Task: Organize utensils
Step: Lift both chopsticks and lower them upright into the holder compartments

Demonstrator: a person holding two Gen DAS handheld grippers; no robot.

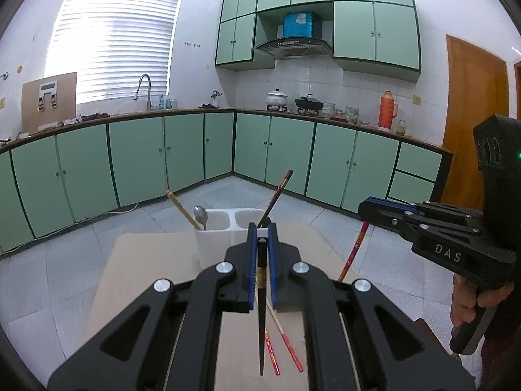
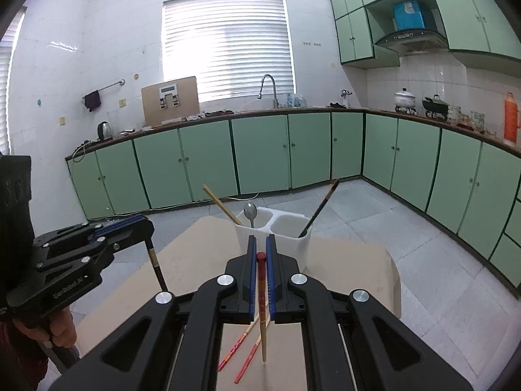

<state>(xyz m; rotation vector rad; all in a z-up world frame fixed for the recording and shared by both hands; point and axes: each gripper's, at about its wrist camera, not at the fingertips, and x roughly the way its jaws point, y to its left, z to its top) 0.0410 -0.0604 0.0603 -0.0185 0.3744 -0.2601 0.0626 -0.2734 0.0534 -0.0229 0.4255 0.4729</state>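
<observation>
Left gripper [image 1: 261, 244] clamps black chopstick [image 1: 261, 319]; right gripper [image 2: 261, 254] clamps red chopstick [image 2: 261, 293], tip only there

Spoon [image 1: 201, 216] in holder [image 1: 215, 244], 2 chopsticks [image 1: 286, 350] before.

Ahead of me, green base cabinets [image 2: 260, 153] run under a brown counter [image 1: 182, 113]. On it I see a faucet [image 2: 269, 88] below a blinded window [image 2: 228, 49], a kettle [image 2: 104, 130], a white pot [image 1: 276, 97], a black wok [image 1: 308, 102] and an orange thermos [image 1: 386, 110]. At right, a wooden door [image 1: 472, 97].
</observation>
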